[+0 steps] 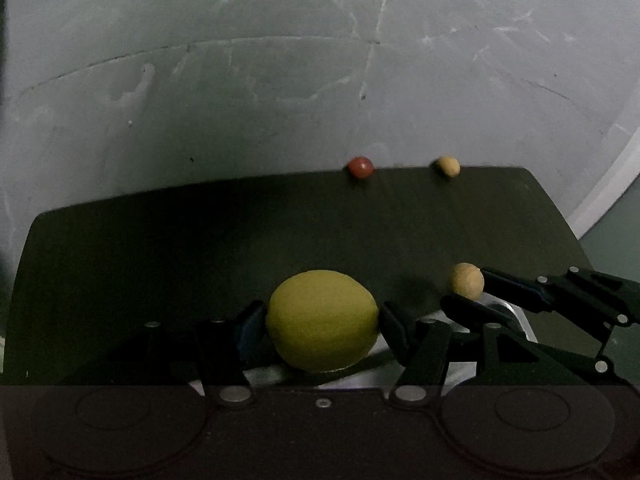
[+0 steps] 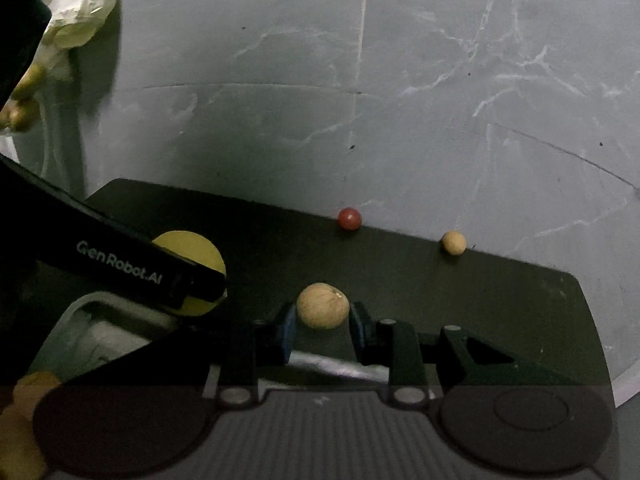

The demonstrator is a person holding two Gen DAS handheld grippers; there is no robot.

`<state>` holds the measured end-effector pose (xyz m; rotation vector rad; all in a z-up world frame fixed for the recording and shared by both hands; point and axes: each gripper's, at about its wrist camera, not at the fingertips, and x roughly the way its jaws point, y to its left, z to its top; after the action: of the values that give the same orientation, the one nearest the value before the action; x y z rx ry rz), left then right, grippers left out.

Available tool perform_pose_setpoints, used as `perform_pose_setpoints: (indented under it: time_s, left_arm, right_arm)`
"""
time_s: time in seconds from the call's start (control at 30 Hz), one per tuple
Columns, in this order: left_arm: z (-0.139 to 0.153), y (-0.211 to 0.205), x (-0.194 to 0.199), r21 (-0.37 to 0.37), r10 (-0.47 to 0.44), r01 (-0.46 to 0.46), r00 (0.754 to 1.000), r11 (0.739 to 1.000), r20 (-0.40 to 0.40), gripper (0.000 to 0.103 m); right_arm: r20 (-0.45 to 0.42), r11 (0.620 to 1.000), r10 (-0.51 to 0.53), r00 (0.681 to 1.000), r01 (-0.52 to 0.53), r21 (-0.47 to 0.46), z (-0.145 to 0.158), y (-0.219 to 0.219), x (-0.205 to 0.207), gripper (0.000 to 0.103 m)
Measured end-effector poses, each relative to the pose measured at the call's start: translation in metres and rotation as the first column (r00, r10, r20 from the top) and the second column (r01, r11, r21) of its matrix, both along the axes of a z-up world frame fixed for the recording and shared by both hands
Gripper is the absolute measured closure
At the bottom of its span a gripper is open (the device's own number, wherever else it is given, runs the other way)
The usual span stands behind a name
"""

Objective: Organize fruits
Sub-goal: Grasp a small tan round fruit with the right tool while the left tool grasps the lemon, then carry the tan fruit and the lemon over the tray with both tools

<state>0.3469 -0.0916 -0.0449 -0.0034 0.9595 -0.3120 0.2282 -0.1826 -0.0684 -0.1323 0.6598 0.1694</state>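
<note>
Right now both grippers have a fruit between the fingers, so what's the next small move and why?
Probably lower both fruits into the tray. The left gripper grips the lemon and the right gripper the tan fruit, both just beyond its rim; the red fruit and another tan one wait behind.

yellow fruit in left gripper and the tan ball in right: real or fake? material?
Yellow fruit: probably foam or plastic replica; matte, even colour, no gloss. Can't confirm.
Tan ball: dull, finely rough skin with a small dimple; could be real longan-like fruit or a model. Unclear.

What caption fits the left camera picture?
Left gripper fingers clasp a lemon over the dark tabletop.
</note>
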Motion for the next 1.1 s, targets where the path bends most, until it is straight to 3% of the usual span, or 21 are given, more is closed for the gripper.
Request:
perform_pose_setpoints:
  time_s: [0.4, 1.1]
  left_arm:
    - [0.001, 0.017, -0.03, -0.007, -0.046, 0.046, 0.999, 0.999, -0.008, 0.039]
    - [-0.01, 0.03, -0.046, -0.011, -0.053, 0.053, 0.997, 0.999, -0.059, 0.039]
  right_arm:
    - [-0.025, 1.0, -0.002, 1.0, 0.002, -0.002, -0.001, 0.025, -0.032, 0.072]
    - [-0.1, 1.0, 0.022, 0.995, -0.024, -0.015, -0.018, 0.042, -0.048, 0.072]
